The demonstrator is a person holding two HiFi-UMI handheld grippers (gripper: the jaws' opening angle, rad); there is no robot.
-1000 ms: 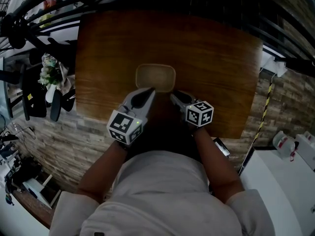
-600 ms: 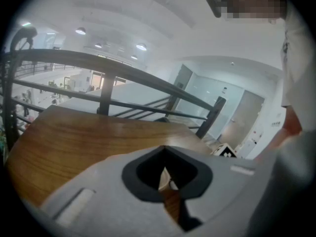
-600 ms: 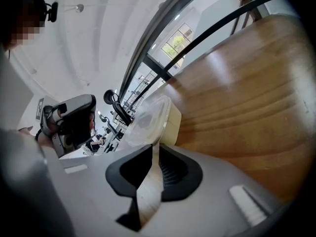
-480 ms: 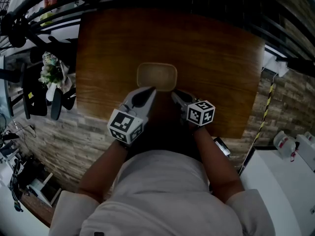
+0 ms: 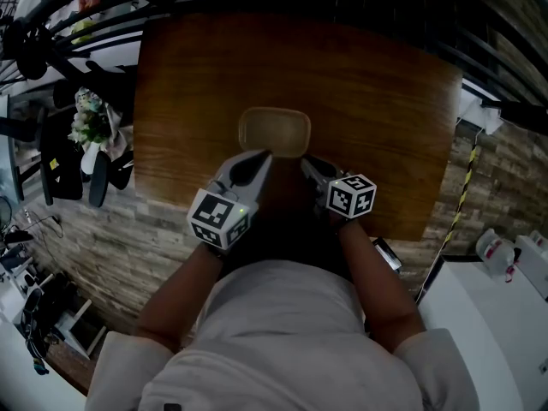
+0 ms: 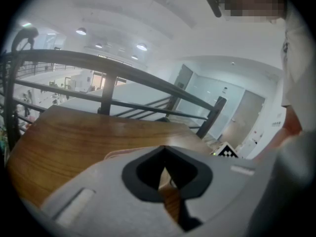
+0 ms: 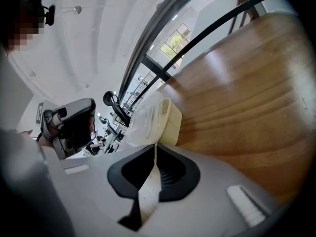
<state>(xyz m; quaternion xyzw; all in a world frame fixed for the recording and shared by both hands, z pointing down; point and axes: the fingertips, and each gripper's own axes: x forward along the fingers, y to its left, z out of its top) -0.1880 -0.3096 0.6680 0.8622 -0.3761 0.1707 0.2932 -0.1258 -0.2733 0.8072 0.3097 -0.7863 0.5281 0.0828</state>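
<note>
A beige rectangular container (image 5: 274,131) with a clear lid stands on the wooden table (image 5: 368,84), near its front edge. My left gripper (image 5: 257,156) touches the container's near left corner. Its jaws are closed, and a beige sliver of the rim (image 6: 112,155) shows between them in the left gripper view. My right gripper (image 5: 306,163) is at the near right corner. In the right gripper view, that gripper (image 7: 156,149) is shut on the thin edge of the clear lid (image 7: 145,118), which stands tilted off the beige box (image 7: 171,125). The left gripper (image 7: 69,125) shows beyond it.
A black metal railing (image 6: 108,68) runs behind the table. A vase of flowers (image 5: 86,127) stands below the table's left side. The table's front edge lies just under both grippers, and bare wood (image 7: 247,107) stretches beyond the container.
The clear lid's edge, held in my right gripper, has tilted slightly higher off the box. Both grippers stay at the container's near corners.
</note>
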